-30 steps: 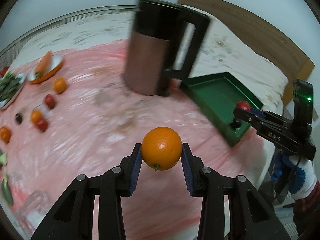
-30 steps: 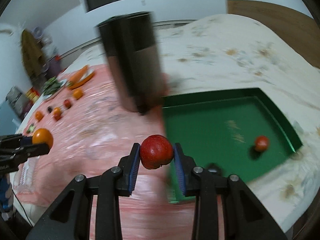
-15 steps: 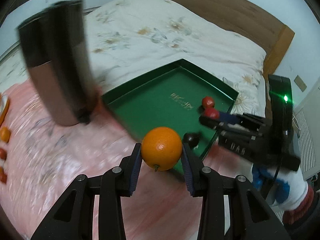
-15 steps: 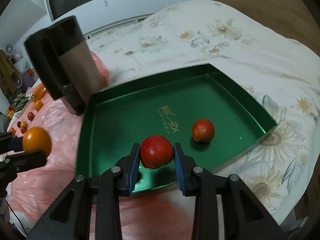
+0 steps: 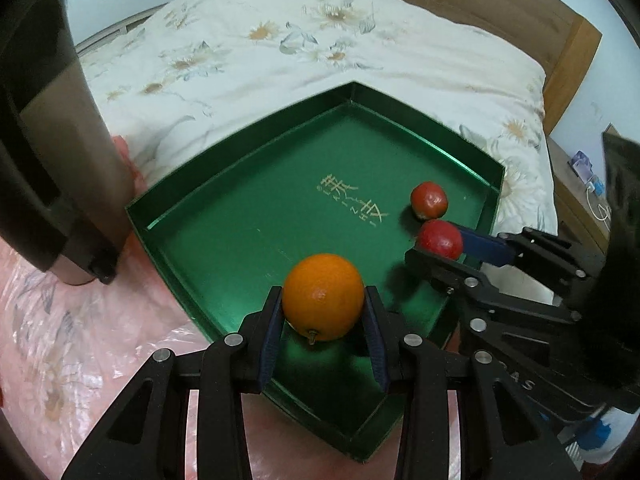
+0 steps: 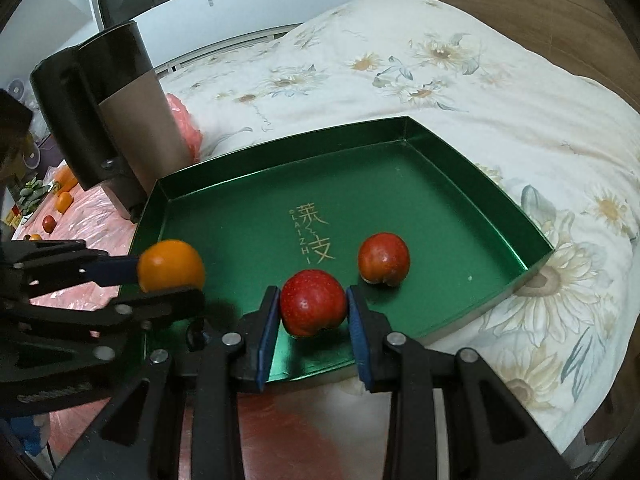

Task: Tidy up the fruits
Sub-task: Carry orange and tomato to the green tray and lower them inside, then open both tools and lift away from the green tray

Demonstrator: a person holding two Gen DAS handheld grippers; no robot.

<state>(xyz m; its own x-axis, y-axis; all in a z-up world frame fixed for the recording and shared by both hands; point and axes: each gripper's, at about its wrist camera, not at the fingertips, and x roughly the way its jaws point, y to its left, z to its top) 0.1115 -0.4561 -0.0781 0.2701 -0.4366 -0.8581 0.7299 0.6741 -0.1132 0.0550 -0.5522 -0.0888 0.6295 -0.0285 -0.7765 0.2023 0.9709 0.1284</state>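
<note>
Left gripper (image 5: 323,312): clamped on orange (image 5: 323,295), above green tray (image 5: 256,152) for deposit. Right gripper (image 6: 313,312): clamped on red apple (image 6: 313,307), beside the apple already there (image 6: 383,258).

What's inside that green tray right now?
Only one red fruit lies on the green tray floor, beside gold lettering. An orange and a red apple hang above it in grippers. The floor beneath them is partly hidden.
</note>
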